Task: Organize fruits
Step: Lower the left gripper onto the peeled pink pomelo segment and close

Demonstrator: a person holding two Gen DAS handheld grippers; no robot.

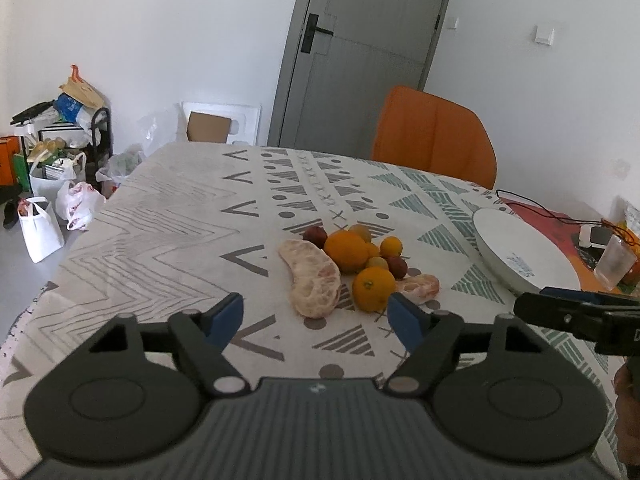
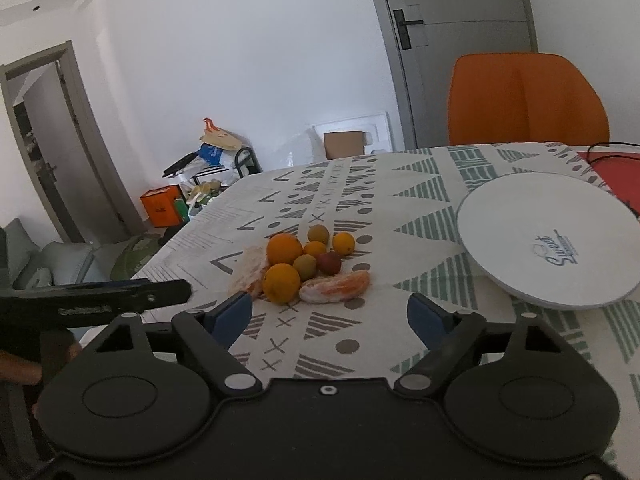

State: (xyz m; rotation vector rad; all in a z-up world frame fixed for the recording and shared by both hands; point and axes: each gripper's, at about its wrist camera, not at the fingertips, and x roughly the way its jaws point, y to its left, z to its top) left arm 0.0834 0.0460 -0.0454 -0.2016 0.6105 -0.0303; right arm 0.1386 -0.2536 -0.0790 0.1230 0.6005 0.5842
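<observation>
Item: white plate (image 2: 520, 216) — stiff, breakable, tilted on the desk (image 1: 160, 220) right of the fruit pile; we would take it by the rim.

Item: large peeled pomelo segment (image 1: 310, 276) — soft, tears easily; we would cradle it across its thick middle, lightly.

Item: smaller peeled segment (image 2: 336, 288) — same, just beside the near orange.

Item: two oranges (image 1: 346, 250) (image 1: 373, 288) — firm, round, prone to roll; we would grip across the widest part.

Item: small fruits, yellow and dark red (image 2: 329, 263) — light, smooth, slippery, touching in the cluster mid-desk.

Left gripper (image 1: 316, 320) — jaws spread, empty, just short of the pile. Right gripper (image 2: 330, 318) — jaws spread, empty.
</observation>
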